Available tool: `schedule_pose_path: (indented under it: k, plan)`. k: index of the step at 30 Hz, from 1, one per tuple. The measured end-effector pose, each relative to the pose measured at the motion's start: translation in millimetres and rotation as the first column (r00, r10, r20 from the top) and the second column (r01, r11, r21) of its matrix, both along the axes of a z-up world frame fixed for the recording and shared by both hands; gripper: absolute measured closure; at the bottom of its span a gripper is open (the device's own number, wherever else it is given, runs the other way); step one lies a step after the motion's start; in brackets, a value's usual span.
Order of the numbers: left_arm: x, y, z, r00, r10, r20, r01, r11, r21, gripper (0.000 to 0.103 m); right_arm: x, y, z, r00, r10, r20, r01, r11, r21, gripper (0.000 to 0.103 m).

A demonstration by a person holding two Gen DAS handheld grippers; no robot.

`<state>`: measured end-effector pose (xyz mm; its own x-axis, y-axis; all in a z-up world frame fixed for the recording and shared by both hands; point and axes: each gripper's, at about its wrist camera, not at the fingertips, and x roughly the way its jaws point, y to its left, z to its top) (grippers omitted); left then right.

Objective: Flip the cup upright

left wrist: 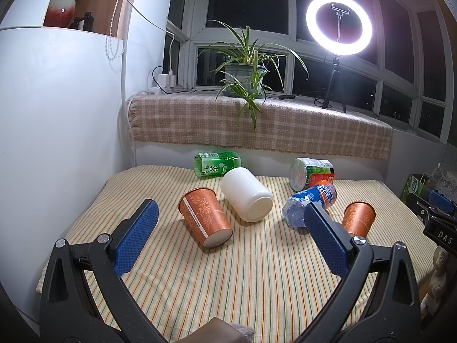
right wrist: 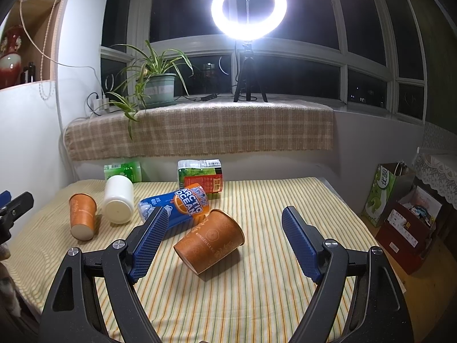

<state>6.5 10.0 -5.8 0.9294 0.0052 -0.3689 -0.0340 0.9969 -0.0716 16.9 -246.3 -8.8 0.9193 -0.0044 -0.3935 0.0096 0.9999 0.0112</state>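
Note:
Two orange paper cups lie on their sides on the striped tablecloth [left wrist: 257, 271]. One orange cup [left wrist: 204, 217] lies just ahead of my left gripper [left wrist: 230, 205], slightly left of centre, base towards the camera. That gripper is open and holds nothing. The other orange cup [right wrist: 210, 240] lies between the fingers of my right gripper [right wrist: 225, 211], which is open and clear of it; it shows in the left wrist view as the far orange cup [left wrist: 358, 218]. A white cup [left wrist: 247, 195] also lies on its side, between the two.
Three bottles lie behind the cups: a green tea bottle [left wrist: 217, 164], a green-and-red one [right wrist: 200, 175] and a blue Arctic Ocean bottle [right wrist: 177, 205] touching the right cup. A plaid-covered sill carries a plant [left wrist: 245, 71] and ring light [right wrist: 248, 7]. Boxes [right wrist: 400, 220] stand off the table's right edge.

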Motion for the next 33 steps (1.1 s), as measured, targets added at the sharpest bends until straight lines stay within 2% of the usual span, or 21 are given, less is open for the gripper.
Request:
schedule_pose_path:
  k: [12, 15, 19, 21, 25, 27, 31, 32, 33]
  plan:
    - [3.1, -9.0, -6.8, 0.999, -0.035, -0.017, 0.035, 0.999, 0.015, 0.0, 2.7, -5.5, -1.7, 1.0, -0.005, -0.012, 0.005, 1.0, 0.009, 0.021]
    - [10.8, -10.8, -5.5, 0.997, -0.065, -0.044, 0.065, 0.998, 0.01, 0.0, 4.0, -7.0, -2.4, 1.0, -0.006, -0.017, 0.006, 1.0, 0.012, 0.021]
    - [29.9, -16.6, -8.1, 0.981, -0.153, -0.117, 0.155, 0.988, 0.008, 0.0, 5.2, -12.3, -4.9, 1.0, -0.017, -0.023, 0.017, 1.0, 0.021, 0.021]
    - [42.5, -21.1, -11.2, 0.961, -0.218, -0.172, 0.22, 0.975, -0.008, 0.0, 6.7, -15.7, -7.2, 0.999, -0.025, -0.031, 0.026, 0.999, 0.029, 0.021]
    - [74.1, -32.1, -16.7, 0.899, -0.332, -0.284, 0.332, 0.942, -0.048, 0.0, 6.9, -24.9, -11.8, 0.998, -0.041, -0.045, 0.044, 0.998, 0.053, 0.021]
    - [89.4, -43.2, -16.9, 0.871, -0.362, -0.333, 0.374, 0.927, -0.029, 0.008, 6.4, -28.3, -14.0, 0.998, -0.048, -0.05, 0.051, 0.997, 0.059, 0.021]
    - [115.1, -65.9, -16.0, 0.825, -0.41, -0.39, 0.454, 0.891, 0.025, 0.013, 7.1, -39.3, -21.8, 0.995, -0.069, -0.07, 0.074, 0.995, 0.072, 0.021]
    - [120.6, -72.5, -16.1, 0.813, -0.42, -0.403, 0.471, 0.882, 0.031, 0.019, 7.5, -41.9, -23.5, 0.994, -0.074, -0.075, 0.08, 0.994, 0.076, 0.021]
    - [129.2, -82.3, -16.6, 0.786, -0.443, -0.431, 0.502, 0.864, 0.028, 0.02, 7.9, -46.0, -26.2, 0.993, -0.084, -0.083, 0.09, 0.993, 0.082, 0.021]
